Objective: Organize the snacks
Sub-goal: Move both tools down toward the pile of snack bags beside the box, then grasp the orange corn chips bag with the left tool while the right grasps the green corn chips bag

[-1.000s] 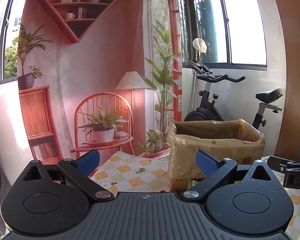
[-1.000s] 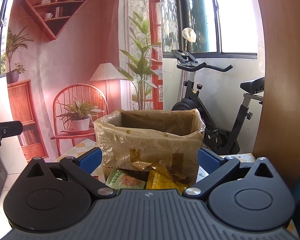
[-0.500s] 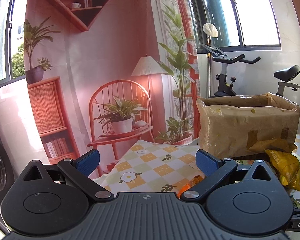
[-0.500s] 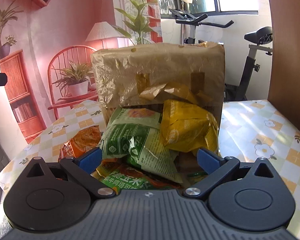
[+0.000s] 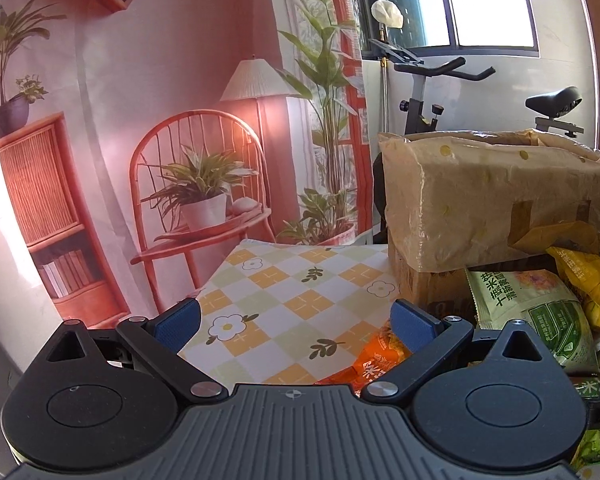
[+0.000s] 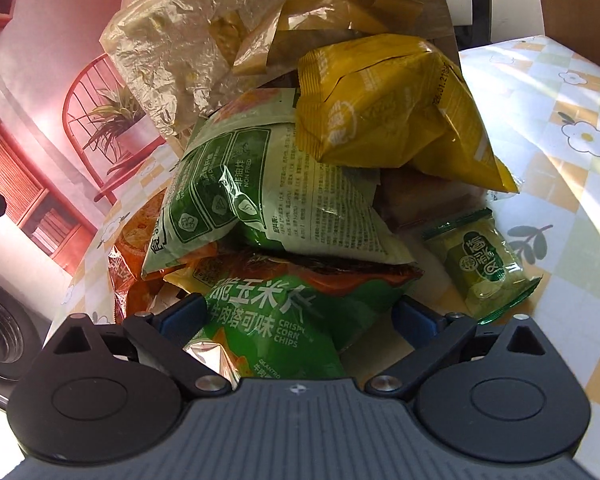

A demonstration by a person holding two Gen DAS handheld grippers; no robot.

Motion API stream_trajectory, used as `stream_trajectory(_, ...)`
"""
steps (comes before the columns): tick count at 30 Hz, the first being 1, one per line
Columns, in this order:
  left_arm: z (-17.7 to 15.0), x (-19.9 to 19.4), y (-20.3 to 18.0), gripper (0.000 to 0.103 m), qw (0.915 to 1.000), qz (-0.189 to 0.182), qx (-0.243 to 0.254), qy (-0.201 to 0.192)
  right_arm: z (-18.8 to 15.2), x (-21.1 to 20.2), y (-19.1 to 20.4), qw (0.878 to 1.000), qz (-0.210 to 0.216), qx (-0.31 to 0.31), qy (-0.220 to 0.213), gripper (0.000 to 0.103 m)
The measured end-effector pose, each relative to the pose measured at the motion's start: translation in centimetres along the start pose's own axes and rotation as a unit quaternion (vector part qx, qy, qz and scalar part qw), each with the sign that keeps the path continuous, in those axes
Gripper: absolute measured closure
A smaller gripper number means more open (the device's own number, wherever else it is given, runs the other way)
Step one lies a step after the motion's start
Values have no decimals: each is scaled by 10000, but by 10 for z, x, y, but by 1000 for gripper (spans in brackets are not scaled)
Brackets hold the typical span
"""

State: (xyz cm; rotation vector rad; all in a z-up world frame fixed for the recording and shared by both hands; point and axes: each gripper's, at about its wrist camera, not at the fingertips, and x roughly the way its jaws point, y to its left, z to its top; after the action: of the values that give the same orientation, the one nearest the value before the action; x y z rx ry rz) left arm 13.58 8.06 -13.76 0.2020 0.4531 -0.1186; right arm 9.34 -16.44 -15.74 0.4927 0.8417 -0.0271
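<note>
Two claws show, each with its blue-padded fingers spread wide. The right claw (image 6: 296,320) sits low over a heap of snack bags, its fingers either side of a green crisp corn chips bag (image 6: 284,324) at the front of the heap; whether the pads touch it I cannot tell, and nothing is clamped. Behind that bag lies a pale green and white printed bag (image 6: 268,196), with a crumpled yellow foil bag (image 6: 392,108) leaning higher up against a plastic-lined brown cardboard box (image 6: 204,40). An orange bag (image 6: 136,240) pokes out at the left edge of the heap, and a small green transparent wrapped packet (image 6: 484,264) lies apart on the right, flat on the table's yellow and green checked floral cloth (image 6: 560,92). The left claw (image 5: 296,320) hovers empty above bare cloth, left of the heap, with the orange bag just beside its right finger and the box beyond it at the right.
</note>
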Motion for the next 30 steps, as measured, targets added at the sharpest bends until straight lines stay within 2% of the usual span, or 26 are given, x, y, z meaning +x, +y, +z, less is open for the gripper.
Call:
stream_trajectory(2, -4, 16, 2, 5, 9996, -243, 30, 147, 1, 4, -2, 9999, 90, 39, 64, 3)
stream_trajectory(4, -8, 30, 3, 6, 9979, -553, 60, 325, 2, 7, -2, 9996, 216, 47, 152, 5)
stream_trajectory(10, -32, 68, -7, 7, 9867, -1407, 451, 679, 5, -1, 0, 9996, 231, -154, 111, 22)
stream_trajectory(12, -41, 77, -14, 7, 9822, -1559, 722, 754, 4, -3, 1, 9995, 279, -156, 81, 31)
stream_trajectory(16, -52, 92, -25, 7, 9744, -1834, 989, 847, 2, -6, 2, 9995, 212, -247, 36, 31)
stream_trajectory(23, -43, 119, -16, 7, 9698, -2215, 644, 797, 4, -4, 4, 9995, 213, -239, 63, 32)
stream_trajectory(27, -45, 143, -19, 6, 9631, -2430, 541, 1022, 4, -4, 3, 9994, 211, -254, 60, 32)
stream_trajectory(30, -50, 160, -18, 5, 9572, -2595, 272, 1251, 4, -4, 3, 9994, 220, -259, 63, 32)
